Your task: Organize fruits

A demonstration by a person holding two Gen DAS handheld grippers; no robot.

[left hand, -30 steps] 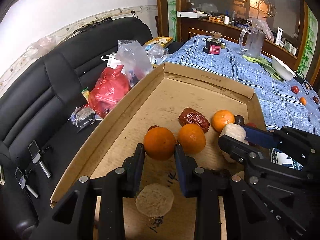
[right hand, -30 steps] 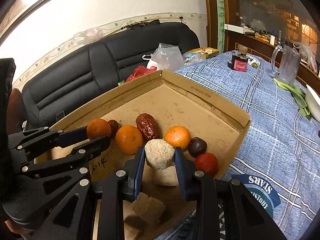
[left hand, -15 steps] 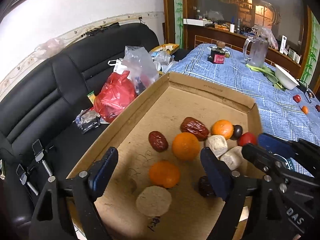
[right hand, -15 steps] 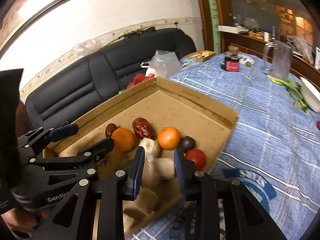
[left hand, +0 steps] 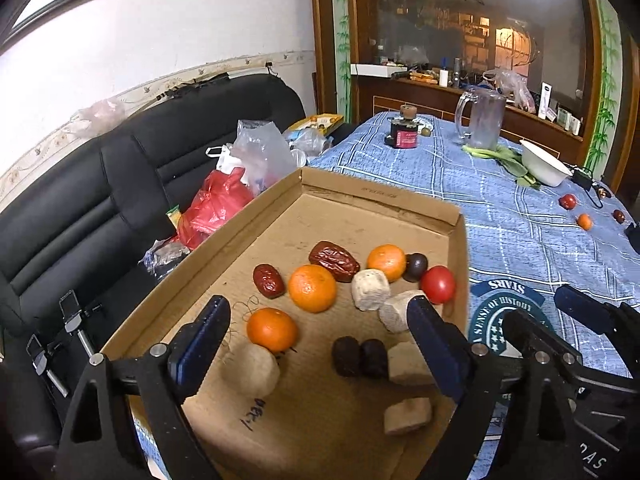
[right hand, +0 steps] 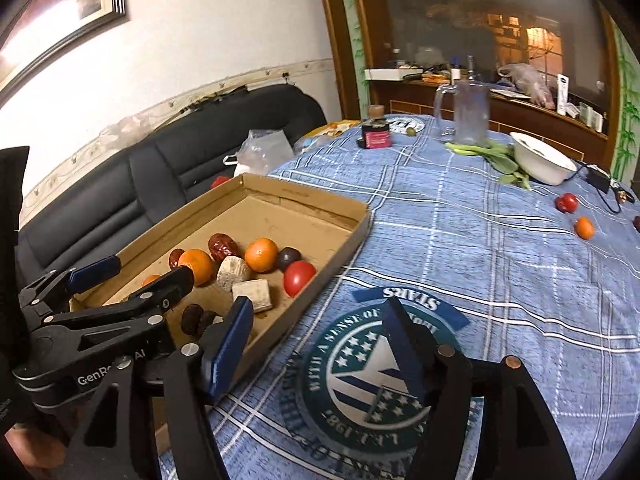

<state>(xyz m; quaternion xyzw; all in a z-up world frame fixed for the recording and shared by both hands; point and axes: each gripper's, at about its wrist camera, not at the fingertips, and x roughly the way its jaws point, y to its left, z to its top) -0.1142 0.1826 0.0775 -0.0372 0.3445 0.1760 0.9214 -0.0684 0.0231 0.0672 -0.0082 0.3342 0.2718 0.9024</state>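
A cardboard tray (left hand: 372,196) (right hand: 344,236) on the blue tablecloth holds three oranges (left hand: 312,288), red dates (left hand: 334,255), a red tomato (left hand: 438,284) (right hand: 299,278), dark fruits and pale beige chunks (left hand: 370,290). My left gripper (left hand: 316,340) is open and empty, raised over the tray's near end above an orange (left hand: 272,329). My right gripper (right hand: 320,340) is open and empty over the tablecloth's round emblem, right of the tray. Loose on the far right of the table lie a red fruit (right hand: 567,202), a small orange (right hand: 584,227) and a dark fruit (left hand: 618,216).
A black sofa (left hand: 100,200) with plastic bags (left hand: 224,204) runs along the tray's left side. At the table's far end stand a glass jug (right hand: 466,110), a dark jar (right hand: 376,132), green vegetables (right hand: 496,156) and a white bowl (right hand: 540,160).
My left gripper opened, let go of the orange into the tray and pulled back. My right gripper released the pale chunk, opened and swung right, out over the tablecloth.
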